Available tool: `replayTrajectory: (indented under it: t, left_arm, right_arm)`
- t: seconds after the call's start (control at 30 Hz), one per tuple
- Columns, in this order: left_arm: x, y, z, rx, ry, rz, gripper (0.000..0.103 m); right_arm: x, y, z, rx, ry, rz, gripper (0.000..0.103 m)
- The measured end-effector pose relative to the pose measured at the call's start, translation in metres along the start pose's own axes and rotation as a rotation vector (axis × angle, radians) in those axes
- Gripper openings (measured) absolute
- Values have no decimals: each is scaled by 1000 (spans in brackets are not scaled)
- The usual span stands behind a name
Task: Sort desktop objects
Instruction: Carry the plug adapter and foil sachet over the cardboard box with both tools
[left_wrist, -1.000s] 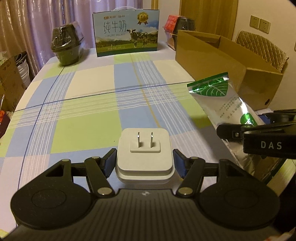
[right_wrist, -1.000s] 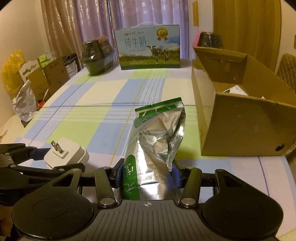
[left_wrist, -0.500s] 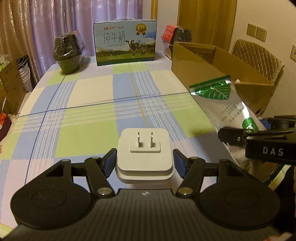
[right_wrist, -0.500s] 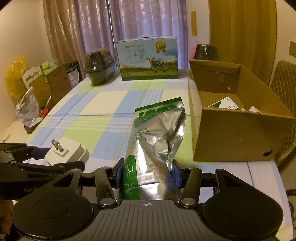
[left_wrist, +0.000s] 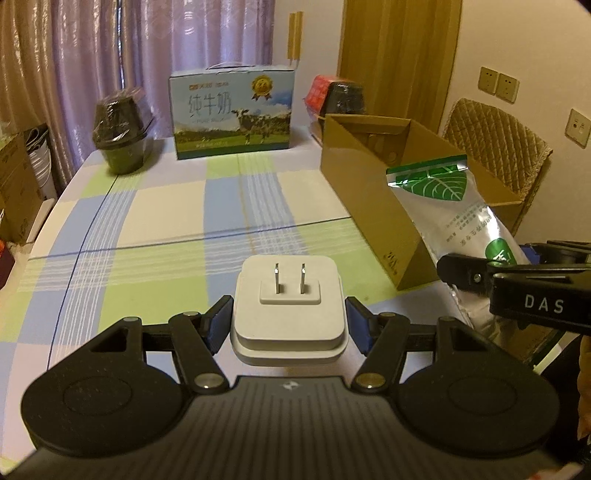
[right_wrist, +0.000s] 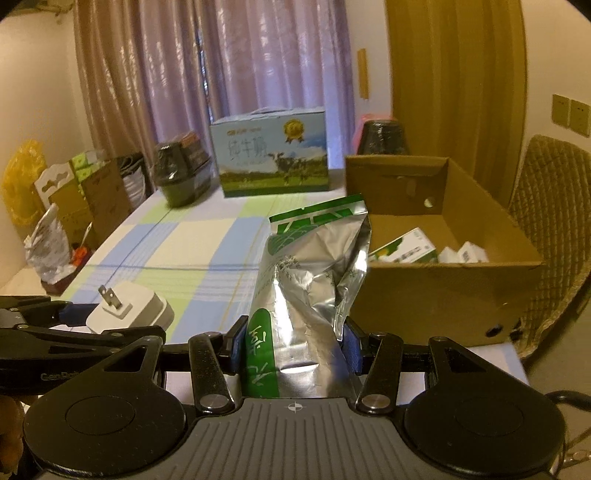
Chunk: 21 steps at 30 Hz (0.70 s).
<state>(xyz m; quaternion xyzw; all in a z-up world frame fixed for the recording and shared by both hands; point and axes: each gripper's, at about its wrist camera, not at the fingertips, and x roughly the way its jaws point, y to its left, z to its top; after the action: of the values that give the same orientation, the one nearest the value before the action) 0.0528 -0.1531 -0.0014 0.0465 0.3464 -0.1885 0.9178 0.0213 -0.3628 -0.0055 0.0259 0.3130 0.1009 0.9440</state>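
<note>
The left tongs (left_wrist: 289, 319) pinch a white plug (left_wrist: 288, 310) by its two sides, the blue pads (left_wrist: 218, 325) pressed against it and the two metal prongs pointing up and away from the camera; the plug is held above the counter (left_wrist: 166, 221), near its front edge. The right tongs (right_wrist: 293, 347) pinch a silver pouch (right_wrist: 310, 280) with green print at its lower end, so that the pouch stands up and leans forward, its green sealed top toward the far end of the counter. In the left view the pouch (left_wrist: 454, 210) shows in front of the near corner of an open box (left_wrist: 373, 206), with the right tongs (left_wrist: 517, 280) at the right edge. In the right view the plug (right_wrist: 129, 306) and the left tongs (right_wrist: 55, 321) lie at the lower left. The box (right_wrist: 436, 295) stands on the right side of the counter, just beside the pouch, and holds a few small white and green packs (right_wrist: 406, 251). At the far end stand a milk carton (left_wrist: 231, 114) and dark wrapped pots (left_wrist: 123, 136), before purple curtains (left_wrist: 147, 48). A padded chair (left_wrist: 498, 147) stands behind the box.
</note>
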Motion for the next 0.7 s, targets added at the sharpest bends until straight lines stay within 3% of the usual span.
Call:
replayTrajectory:
  t: [0.7]
  left_arm:
    - [8, -54, 30, 58, -18, -70, 60]
  right_arm:
    - [-29, -57, 21, 62, -76, -82, 48]
